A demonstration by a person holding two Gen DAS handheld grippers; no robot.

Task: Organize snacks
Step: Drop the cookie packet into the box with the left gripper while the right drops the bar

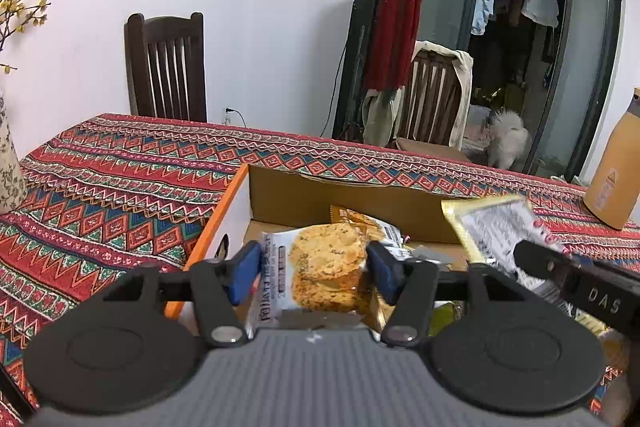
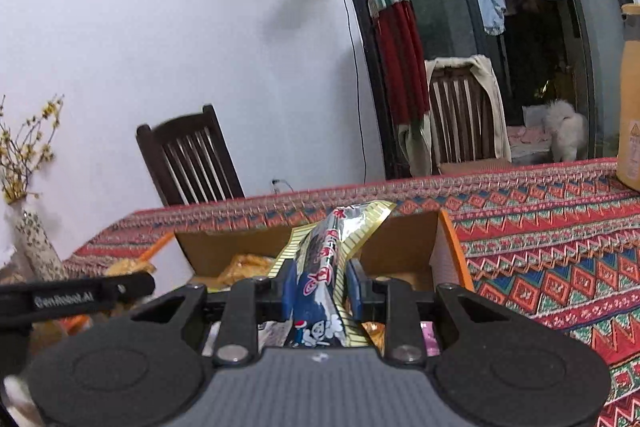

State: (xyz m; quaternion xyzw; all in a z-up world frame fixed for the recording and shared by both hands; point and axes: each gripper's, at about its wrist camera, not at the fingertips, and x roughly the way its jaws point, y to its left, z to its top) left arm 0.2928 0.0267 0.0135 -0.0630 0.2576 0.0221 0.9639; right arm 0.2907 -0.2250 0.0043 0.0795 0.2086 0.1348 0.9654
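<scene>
An open cardboard box [image 1: 288, 195] with an orange rim stands on the patterned tablecloth and holds several snack packets. My left gripper [image 1: 314, 271] hovers over it, its blue pads standing on either side of a clear packet of round crackers [image 1: 320, 291]; the pads flank the packet without visibly squeezing it. My right gripper [image 2: 322, 291] is shut on a silver, blue and gold snack packet [image 2: 340, 239] that stands upright between its pads, above the box [image 2: 404, 239]. That packet [image 1: 496, 227] also shows at the right of the left wrist view.
A flowered vase [image 2: 36, 247] with yellow twigs stands at the table's left. A tall yellow bottle [image 1: 612, 179] stands at the right. Two wooden chairs [image 1: 168, 67] are behind the table, and a white dog [image 1: 508, 139] is by the glass door.
</scene>
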